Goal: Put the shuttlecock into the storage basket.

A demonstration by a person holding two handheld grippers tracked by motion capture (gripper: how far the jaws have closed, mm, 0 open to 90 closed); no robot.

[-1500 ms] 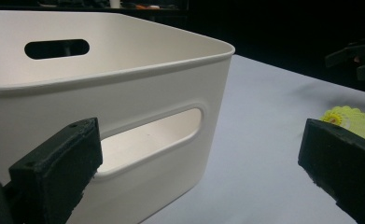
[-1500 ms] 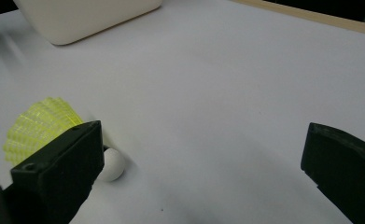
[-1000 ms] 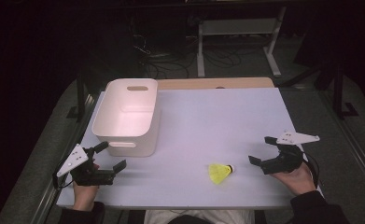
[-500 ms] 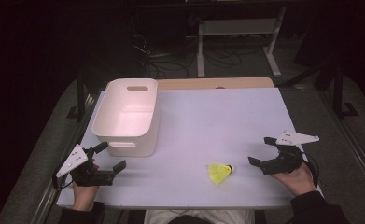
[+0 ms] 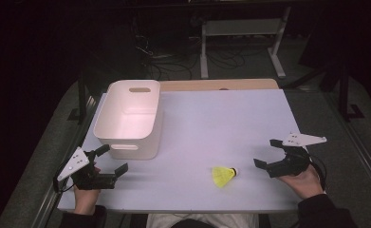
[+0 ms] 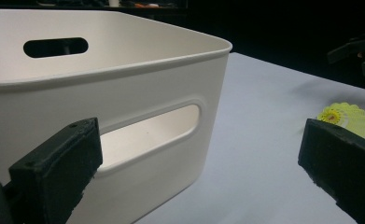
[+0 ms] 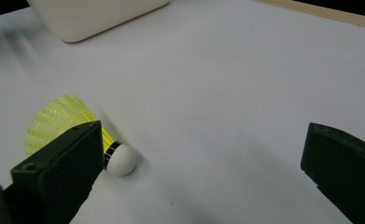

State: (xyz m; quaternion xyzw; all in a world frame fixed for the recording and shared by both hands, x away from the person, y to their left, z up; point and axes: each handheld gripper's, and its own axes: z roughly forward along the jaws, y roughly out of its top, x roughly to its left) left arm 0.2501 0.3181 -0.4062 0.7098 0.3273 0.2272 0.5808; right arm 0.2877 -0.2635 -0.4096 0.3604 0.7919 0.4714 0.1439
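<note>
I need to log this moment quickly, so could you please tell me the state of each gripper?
Left gripper: open, holding nothing, beside the white bin.
Right gripper: open, holding nothing, near the yellow shuttlecock.

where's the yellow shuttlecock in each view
High view: the yellow plastic shuttlecock with a white cork tip lies on the white table near the front edge, just left of the right tongs.
Left gripper view: far right, just above the right-hand jaw.
Right gripper view: lower left, partly behind the left-hand jaw.
Shared landmark: the white plastic bin with handle slots.
</note>
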